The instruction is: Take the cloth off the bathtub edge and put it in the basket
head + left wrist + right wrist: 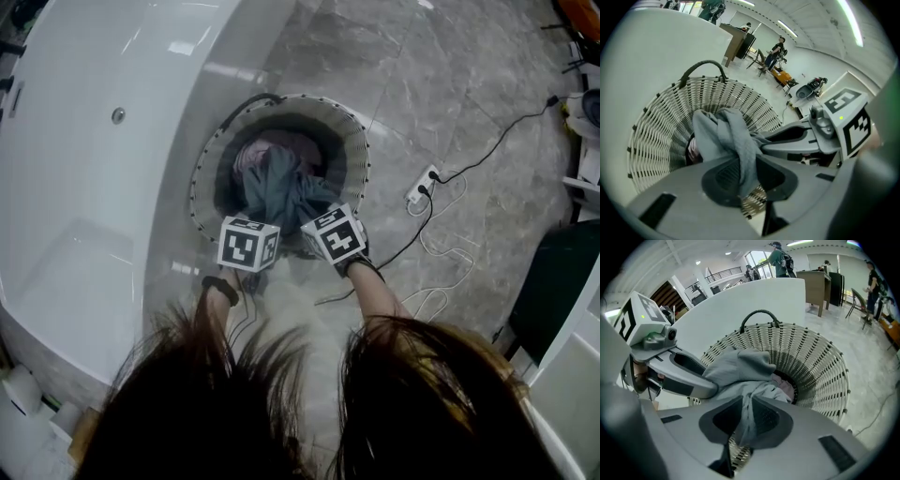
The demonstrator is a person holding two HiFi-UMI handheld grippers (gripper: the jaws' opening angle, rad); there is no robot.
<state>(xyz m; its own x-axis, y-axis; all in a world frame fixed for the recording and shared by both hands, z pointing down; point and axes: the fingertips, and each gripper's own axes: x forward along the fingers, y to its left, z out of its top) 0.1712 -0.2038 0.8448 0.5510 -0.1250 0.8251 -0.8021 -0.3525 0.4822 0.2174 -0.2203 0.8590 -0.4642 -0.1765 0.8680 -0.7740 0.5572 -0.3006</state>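
Two claws grip one grey cloth (281, 192). The left claw (740, 180) and the right claw (745, 422) sit side by side, each with its jaws pinched on a fold so that only the fabric's thickness lies between them. Holding it at two spots probably gathers the cloth into a bundle, so it can go down inside the rim instead of draping over it.

The cloth is off the bathtub (94, 141) and hangs into the mouth of the wicker basket (359, 141), which stands on the floor just beside the tub. Only the release seems left to do.

From the head view, hair (412, 394) covers most of both forearms and the marker cubes (248, 244) hide the jaw tips. Something pink (258, 155) lies under the cloth, but I cannot tell what it is, and the basket's bottom is out of sight.
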